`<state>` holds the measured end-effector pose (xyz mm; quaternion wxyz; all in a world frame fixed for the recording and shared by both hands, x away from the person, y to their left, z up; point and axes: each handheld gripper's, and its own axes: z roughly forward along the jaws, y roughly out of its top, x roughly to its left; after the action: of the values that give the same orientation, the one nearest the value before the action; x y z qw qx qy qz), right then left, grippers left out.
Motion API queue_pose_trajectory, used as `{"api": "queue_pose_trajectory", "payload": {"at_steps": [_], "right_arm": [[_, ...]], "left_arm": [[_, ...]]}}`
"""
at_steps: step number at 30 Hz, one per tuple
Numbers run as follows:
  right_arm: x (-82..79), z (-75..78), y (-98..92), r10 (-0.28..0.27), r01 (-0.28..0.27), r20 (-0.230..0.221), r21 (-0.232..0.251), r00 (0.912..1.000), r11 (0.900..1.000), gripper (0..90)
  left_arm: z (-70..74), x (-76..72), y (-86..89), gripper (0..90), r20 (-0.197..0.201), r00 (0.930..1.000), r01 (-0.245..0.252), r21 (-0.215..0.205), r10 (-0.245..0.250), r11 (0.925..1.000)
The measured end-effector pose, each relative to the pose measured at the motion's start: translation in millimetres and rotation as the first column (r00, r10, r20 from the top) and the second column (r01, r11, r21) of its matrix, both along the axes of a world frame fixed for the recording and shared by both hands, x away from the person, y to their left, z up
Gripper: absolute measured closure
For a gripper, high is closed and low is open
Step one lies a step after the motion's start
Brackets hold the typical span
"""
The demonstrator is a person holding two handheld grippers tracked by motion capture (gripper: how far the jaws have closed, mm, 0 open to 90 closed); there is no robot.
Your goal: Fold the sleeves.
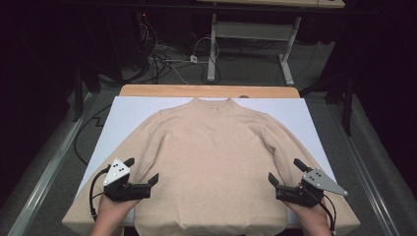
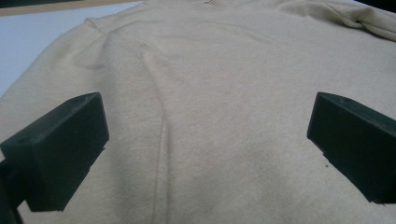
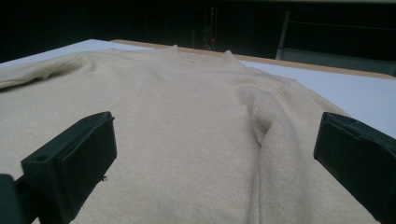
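A beige sweater (image 1: 211, 157) lies flat, front up, on a white sheet (image 1: 129, 110) covering the table (image 1: 147, 90), collar toward the far edge and hem hanging over the near edge. The left gripper (image 1: 144, 170) hovers over the seam where the sleeve (image 1: 105, 167) meets the body, jaws spread wide and grasping nothing; the right gripper (image 1: 286, 171) mirrors it on the other side, also released and empty. In the left gripper view the jaws straddle a long crease in the knit; in the right gripper view they bracket the sleeve seam.

The work looks like the start of a fold, with both pinches not yet made. The main risk seems to be an uneven grab: if one jaw pair takes only the top layer, or bites sleeve on one side and body on the other, the fold would skew. Since the hem overhangs the edge, a sideways tug could also drag the whole sweater toward the person, or pull the sheet along with it
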<state>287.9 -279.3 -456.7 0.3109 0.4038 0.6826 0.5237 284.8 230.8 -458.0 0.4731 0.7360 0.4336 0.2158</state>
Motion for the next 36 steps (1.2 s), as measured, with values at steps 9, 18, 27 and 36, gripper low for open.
{"api": "queue_pose_trajectory", "payload": {"at_steps": [9, 18, 27, 36], "right_arm": [[2.0, 0.2, 1.6, 0.005, -0.005, -0.01, 0.011, 0.9999, 1.0, 0.0], [4.2, 0.5, 3.4, 0.011, -0.011, -0.007, 0.012, 0.9999, 1.0, 0.0], [4.6, 0.1, 2.7, 0.012, -0.012, -0.009, 0.007, 0.9999, 1.0, 0.0], [5.4, -0.2, 2.4, 0.013, -0.013, -0.013, 0.007, 0.9998, 1.0, 0.0]], "left_arm": [[5.5, -2.5, 26.5, 0.0, -0.023, 0.9983, -0.053, 0.03, 0.053, 0.9982], [7.3, -4.2, 57.0, 0.0, -0.04, 0.9919, -0.118, 0.05, 0.12, 0.9917], [6.0, -5.8, 87.3, 0.0, -0.051, 0.9804, -0.189, 0.029, 0.19, 0.9816], [-2.8, -6.7, 110.7, 0.0, -0.073, 0.968, -0.238, 0.032, 0.24, 0.9707]]}}
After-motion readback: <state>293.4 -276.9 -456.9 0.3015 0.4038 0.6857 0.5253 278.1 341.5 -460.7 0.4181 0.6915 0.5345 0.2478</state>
